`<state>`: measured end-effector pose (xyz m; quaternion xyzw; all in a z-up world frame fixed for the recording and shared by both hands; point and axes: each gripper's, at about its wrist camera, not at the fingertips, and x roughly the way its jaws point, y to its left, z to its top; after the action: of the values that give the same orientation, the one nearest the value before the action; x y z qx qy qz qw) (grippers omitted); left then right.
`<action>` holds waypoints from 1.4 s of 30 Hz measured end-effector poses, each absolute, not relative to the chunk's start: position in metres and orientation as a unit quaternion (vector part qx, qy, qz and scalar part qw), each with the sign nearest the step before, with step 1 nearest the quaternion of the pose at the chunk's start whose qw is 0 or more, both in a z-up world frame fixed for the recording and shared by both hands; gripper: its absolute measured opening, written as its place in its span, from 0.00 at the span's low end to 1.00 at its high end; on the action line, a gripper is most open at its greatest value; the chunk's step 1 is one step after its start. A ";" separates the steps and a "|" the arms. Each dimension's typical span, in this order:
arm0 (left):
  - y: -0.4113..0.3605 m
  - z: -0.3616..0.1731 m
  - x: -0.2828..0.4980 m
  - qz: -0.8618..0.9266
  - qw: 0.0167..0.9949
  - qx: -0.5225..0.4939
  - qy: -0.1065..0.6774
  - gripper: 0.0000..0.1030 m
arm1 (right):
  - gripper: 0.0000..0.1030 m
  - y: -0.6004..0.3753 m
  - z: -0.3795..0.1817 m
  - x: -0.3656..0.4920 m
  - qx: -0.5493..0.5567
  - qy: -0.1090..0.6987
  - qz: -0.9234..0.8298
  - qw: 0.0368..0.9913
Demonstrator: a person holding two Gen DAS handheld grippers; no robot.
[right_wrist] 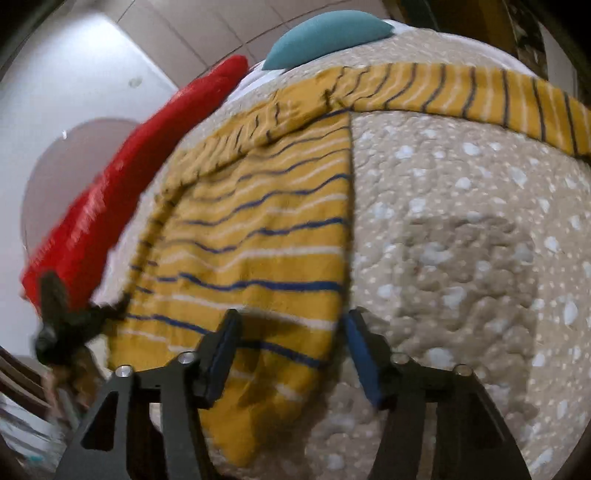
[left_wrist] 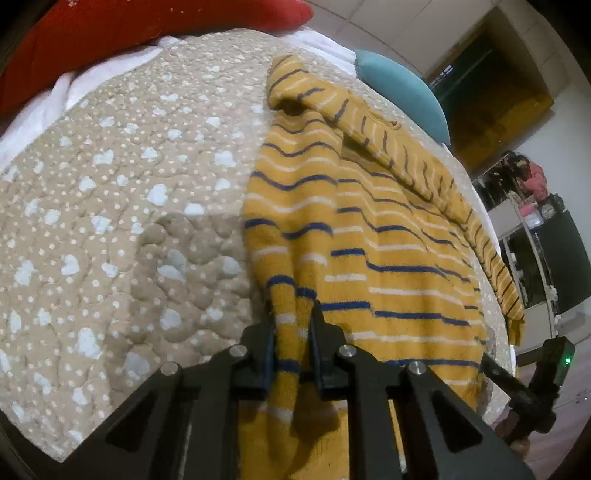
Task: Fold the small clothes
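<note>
A mustard-yellow sweater [left_wrist: 369, 229] with blue and white stripes lies flat on the bed. My left gripper [left_wrist: 292, 306] is shut on a raised fold of its near hem, with the cloth bunched between the pads. In the right wrist view the same sweater [right_wrist: 258, 221] shows its other bottom corner. My right gripper [right_wrist: 291, 317] straddles that corner, jaws apart and fabric between them, but the pads do not press on it. One sleeve [right_wrist: 461, 92] stretches out to the right along the far side. The right gripper's black body [left_wrist: 532, 384] shows at the bed's edge.
The sweater rests on a beige quilt [left_wrist: 110, 203] with white hearts and dots, which covers the whole bed. A red pillow [left_wrist: 110, 29] and a teal pillow [left_wrist: 402, 88] lie at the head. Beyond the bed's right edge are a dark cupboard [left_wrist: 495, 92] and a cluttered rack [left_wrist: 528, 192].
</note>
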<state>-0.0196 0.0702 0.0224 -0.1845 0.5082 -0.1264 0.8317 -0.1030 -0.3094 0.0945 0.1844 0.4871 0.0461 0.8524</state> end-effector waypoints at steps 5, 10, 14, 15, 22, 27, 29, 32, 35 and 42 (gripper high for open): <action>0.080 0.049 -0.049 -0.115 0.848 -0.169 0.489 0.14 | 0.06 -0.326 0.100 -0.115 0.246 0.476 0.056 0.842; 0.094 0.042 -0.074 -0.102 0.836 -0.205 0.498 0.17 | 0.05 -0.338 0.104 -0.150 0.259 0.475 0.054 0.839; 0.101 0.061 -0.103 -0.125 0.846 -0.223 0.468 0.40 | 0.07 -0.352 0.117 -0.170 0.272 0.450 0.032 0.850; 0.101 0.066 -0.106 -0.128 0.851 -0.220 0.459 0.58 | 0.09 -0.360 0.124 -0.175 0.268 0.438 0.022 0.858; 0.087 0.087 -0.122 -0.141 0.883 -0.173 0.413 0.71 | 0.30 -0.452 0.134 -0.159 0.286 0.385 -0.119 0.869; 0.060 0.070 -0.123 -0.167 0.879 -0.134 0.427 0.71 | 0.69 -0.503 0.145 -0.119 0.294 0.341 -0.182 0.874; 0.051 0.056 -0.117 -0.167 0.869 -0.127 0.447 0.71 | 0.69 -0.519 0.143 -0.098 0.278 0.342 -0.232 0.867; 0.047 0.047 -0.113 -0.166 0.863 -0.127 0.461 0.71 | 0.10 -0.540 0.129 -0.065 0.263 0.377 -0.282 0.842; 0.046 0.049 -0.113 -0.166 0.866 -0.124 0.456 0.71 | 0.10 -0.558 0.144 -0.053 0.290 0.366 -0.242 0.851; 0.043 0.039 -0.102 -0.168 0.861 -0.148 0.457 0.71 | 0.11 -0.553 0.180 -0.085 0.269 0.298 -0.167 0.901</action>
<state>-0.1016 0.0427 0.0393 -0.1480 0.4565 -0.1676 0.8612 -0.0845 -0.5535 0.1796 0.2689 0.2980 -0.1666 0.9006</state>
